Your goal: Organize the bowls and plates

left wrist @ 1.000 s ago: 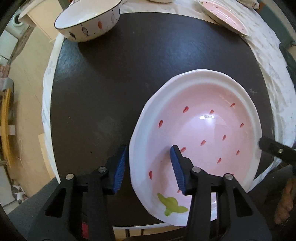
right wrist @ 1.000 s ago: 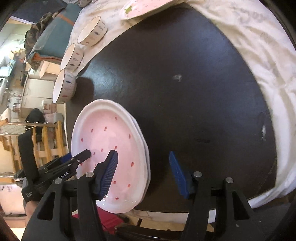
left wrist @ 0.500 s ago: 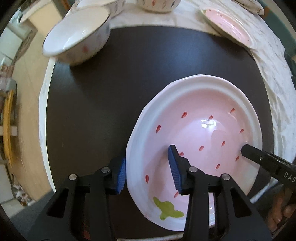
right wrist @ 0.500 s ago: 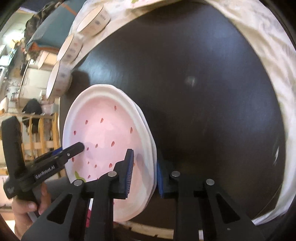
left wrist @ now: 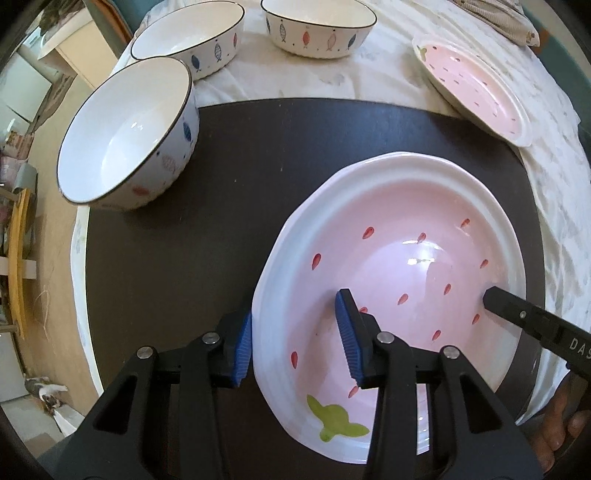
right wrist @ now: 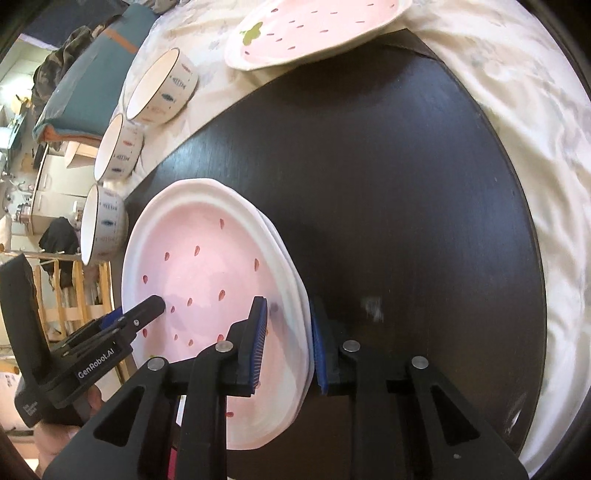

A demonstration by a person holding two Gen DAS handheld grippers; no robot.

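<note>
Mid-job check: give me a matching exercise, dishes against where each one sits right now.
1. stack of pink strawberry-pattern ceramic plates
2. single pink strawberry-pattern ceramic plate
3. nearest white fish-pattern ceramic bowl

A. on the white cloth
B. on the dark tabletop, untouched
C. on the dark tabletop, rim inside left tongs and right tongs

Pairs: 1-C, 2-A, 3-B.

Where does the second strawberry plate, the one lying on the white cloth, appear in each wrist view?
Left wrist: the strawberry plate on the cloth lies at upper right, beyond the dark tabletop.
Right wrist: the same plate lies at top centre, leaf end toward the left.
Shared landmark: the row of three fish-pattern bowls.
</note>
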